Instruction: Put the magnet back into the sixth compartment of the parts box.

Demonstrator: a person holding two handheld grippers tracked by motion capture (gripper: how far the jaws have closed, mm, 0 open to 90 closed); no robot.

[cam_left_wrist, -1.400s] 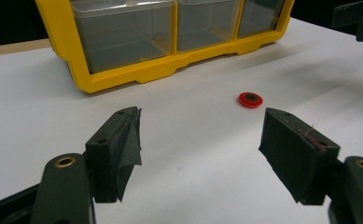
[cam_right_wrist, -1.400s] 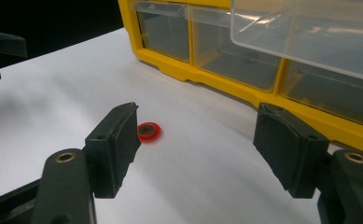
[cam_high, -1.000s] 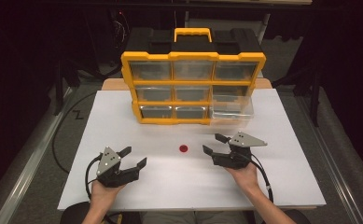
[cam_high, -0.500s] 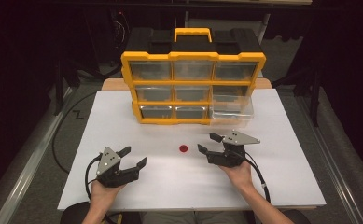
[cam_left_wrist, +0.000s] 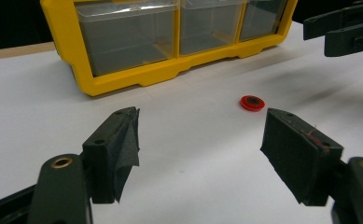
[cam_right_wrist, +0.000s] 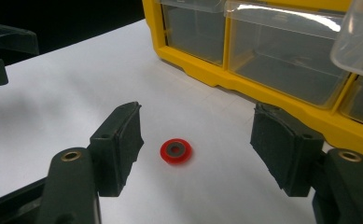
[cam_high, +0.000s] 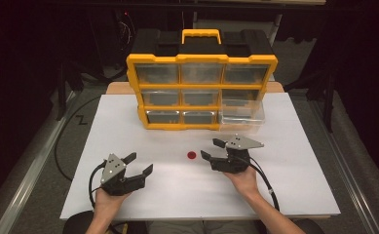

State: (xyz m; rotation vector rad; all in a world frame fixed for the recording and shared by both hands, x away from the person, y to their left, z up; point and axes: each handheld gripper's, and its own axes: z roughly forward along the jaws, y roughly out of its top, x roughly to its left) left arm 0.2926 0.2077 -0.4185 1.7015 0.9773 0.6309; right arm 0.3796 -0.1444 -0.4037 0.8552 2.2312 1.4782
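Observation:
A small red ring (cam_high: 191, 155) with a dark centre lies flat on the white table (cam_high: 294, 195), in front of the yellow drawer cabinet (cam_high: 201, 92). My right gripper (cam_high: 212, 149) is open just right of the ring, jaws pointing left at it. In the right gripper view the ring (cam_right_wrist: 175, 151) lies on the table between and slightly beyond the two black pads (cam_right_wrist: 123, 135), untouched. My left gripper (cam_high: 139, 165) rests open at the front left, well away from the ring (cam_left_wrist: 252, 102), with nothing between its jaws.
The cabinet has several clear drawers; its bottom right drawer (cam_high: 243, 114) is pulled out toward me, just behind the right gripper. A black cable (cam_high: 60, 146) loops off the table's left edge. Bare white tabletop lies between and around both hands.
My right gripper has moved left and slightly toward the ring, closing the gap to it. The left gripper and the ring have stayed put.

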